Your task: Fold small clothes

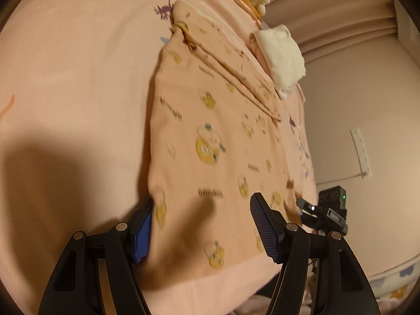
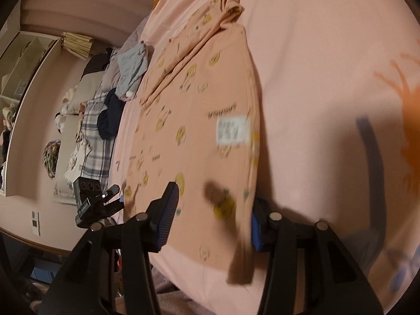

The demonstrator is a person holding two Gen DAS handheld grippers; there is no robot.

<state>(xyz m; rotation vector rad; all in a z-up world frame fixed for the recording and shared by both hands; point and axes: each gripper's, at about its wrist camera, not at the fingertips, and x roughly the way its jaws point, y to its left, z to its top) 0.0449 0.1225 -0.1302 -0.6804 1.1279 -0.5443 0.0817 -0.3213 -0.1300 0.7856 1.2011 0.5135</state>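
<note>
Left wrist view: peach garment (image 1: 210, 136), printed with yellow cartoon motifs and short dark words too blurred to read, lying flat on a pink bedsheet (image 1: 73, 78); a folded sleeve crosses its upper part. Left tongs (image 1: 202, 228) spread wide, blue pads to either side of the garment's near hem, the left pad at the cloth's edge and the right pad over the cloth; whether either pad presses the fabric cannot be told. White fleecy item (image 1: 281, 57) at the bed's far edge. The other tool (image 1: 325, 212), black with a green light, at the garment's right corner. White power strip (image 1: 361, 152) on the wall; its markings are illegible. Right wrist view: same garment (image 2: 199, 120), bearing a white care label (image 2: 232, 130) with rows of small print, unreadable through blur. Right tongs (image 2: 212, 215) partly spread astride the near hem, the right pad beside a hanging fold of cloth; contact unclear. Pile of grey, plaid and dark clothes (image 2: 115, 99) along the bed's left edge.
</note>
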